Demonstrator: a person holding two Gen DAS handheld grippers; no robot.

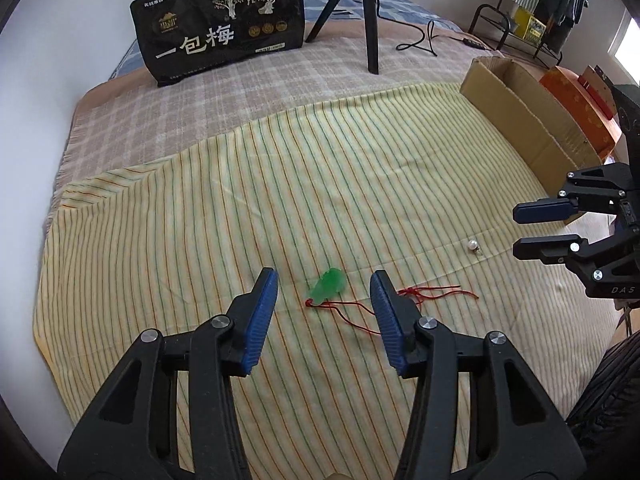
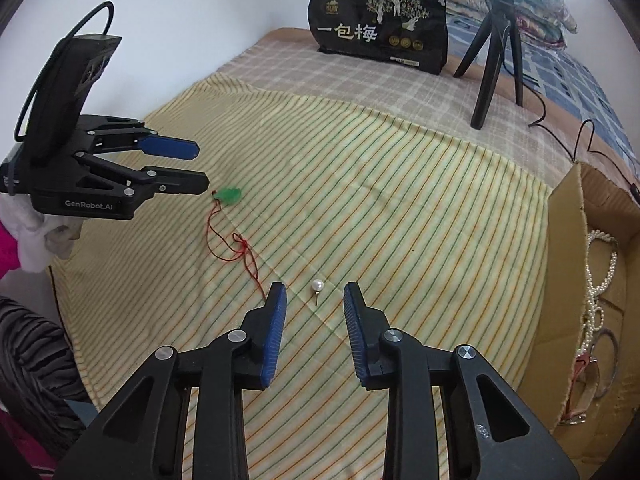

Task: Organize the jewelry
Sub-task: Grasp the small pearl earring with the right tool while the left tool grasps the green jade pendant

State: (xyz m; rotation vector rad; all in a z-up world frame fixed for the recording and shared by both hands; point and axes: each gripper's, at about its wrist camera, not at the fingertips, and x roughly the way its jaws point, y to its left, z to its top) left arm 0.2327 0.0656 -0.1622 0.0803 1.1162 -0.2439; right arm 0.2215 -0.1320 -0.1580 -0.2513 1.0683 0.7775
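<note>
A green pendant on a red cord lies on the striped yellow cloth. My left gripper is open and empty, its jaws standing either side of the pendant, just above it. A pearl earring lies on the cloth between the tips of my right gripper, which is open and empty. In the left wrist view the pearl lies below the right gripper. In the right wrist view the pendant lies by the left gripper.
A cardboard box at the right holds a pearl necklace and bracelets. It also shows in the left wrist view. A black snack bag and a tripod with a cable stand at the back of the bed.
</note>
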